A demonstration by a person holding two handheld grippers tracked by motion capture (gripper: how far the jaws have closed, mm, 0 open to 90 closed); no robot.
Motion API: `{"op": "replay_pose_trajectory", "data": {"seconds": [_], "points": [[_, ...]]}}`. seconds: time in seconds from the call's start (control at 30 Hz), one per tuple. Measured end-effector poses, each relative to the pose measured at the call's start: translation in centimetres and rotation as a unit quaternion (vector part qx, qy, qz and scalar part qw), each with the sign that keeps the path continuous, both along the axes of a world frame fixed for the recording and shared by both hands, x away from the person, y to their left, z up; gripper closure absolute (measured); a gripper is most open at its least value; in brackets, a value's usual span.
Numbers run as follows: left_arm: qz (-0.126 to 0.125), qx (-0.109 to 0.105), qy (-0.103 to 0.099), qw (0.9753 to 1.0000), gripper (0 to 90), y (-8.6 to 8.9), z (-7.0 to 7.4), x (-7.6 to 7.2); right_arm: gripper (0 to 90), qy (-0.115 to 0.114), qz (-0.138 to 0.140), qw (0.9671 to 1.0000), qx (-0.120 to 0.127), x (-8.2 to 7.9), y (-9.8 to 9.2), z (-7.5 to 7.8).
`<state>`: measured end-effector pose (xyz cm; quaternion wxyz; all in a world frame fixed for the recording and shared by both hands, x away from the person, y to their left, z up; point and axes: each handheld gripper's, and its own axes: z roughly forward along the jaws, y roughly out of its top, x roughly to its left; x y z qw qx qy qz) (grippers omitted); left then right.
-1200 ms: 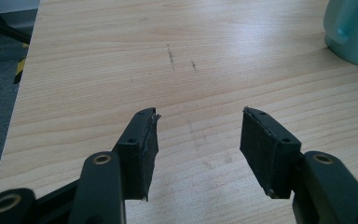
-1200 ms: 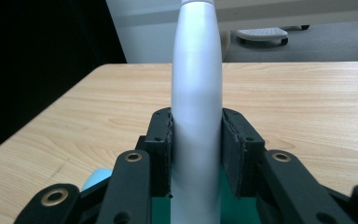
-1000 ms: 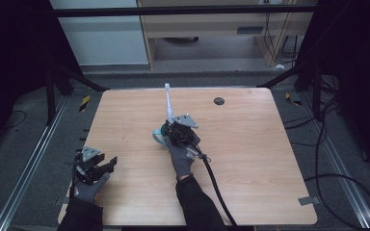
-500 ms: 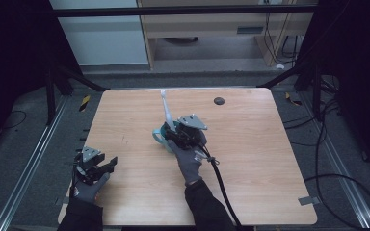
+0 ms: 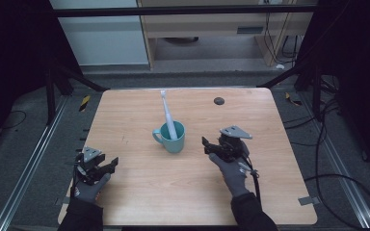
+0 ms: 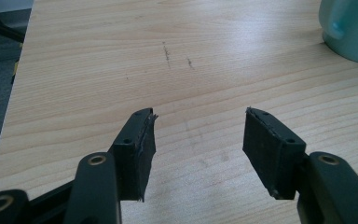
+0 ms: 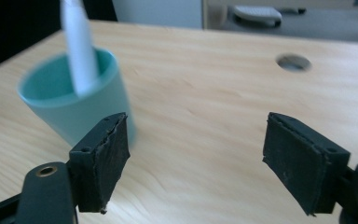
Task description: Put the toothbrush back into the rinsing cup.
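A teal mug (image 5: 170, 138) stands upright near the middle of the wooden table (image 5: 139, 192), its handle to the left. A white toothbrush (image 5: 166, 113) leans in it, head up. My right gripper (image 5: 207, 146) sits open just to the mug's right, apart from it and holding nothing. In the right gripper view its jaws (image 7: 196, 121) are spread wide, with the mug (image 7: 74, 105) and toothbrush (image 7: 79, 46) ahead on the left. My left gripper (image 5: 110, 165) rests open near the table's front left. Its view (image 6: 198, 114) has the mug (image 6: 352, 28) at the top right.
A small dark round hole (image 5: 218, 100) lies in the tabletop at the back right, also in the right gripper view (image 7: 292, 61). Cables and metal rails run along the floor on both sides of the table.
My right gripper has pulled away from the mug, back and to the right, and now stands open. The mug and toothbrush are uncovered. The left gripper has not moved.
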<state>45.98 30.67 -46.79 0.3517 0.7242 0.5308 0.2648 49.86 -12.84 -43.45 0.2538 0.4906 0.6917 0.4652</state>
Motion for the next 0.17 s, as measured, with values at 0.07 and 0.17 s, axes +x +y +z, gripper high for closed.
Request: {"op": "replay_pose_trajectory", "data": {"seconds": [0.07,0.17], "points": [[0.0,0.0,0.0,1.0,42.4,0.0,0.0,0.0,21.4,0.012,-0.007,0.9999,-0.007,-0.5,-1.7,-0.7],[-0.001,0.002,0.0,1.0,42.1,0.0,-0.1,0.0,21.2,0.023,-0.022,0.9993,-0.02,-1.4,-4.1,-1.8]]}}
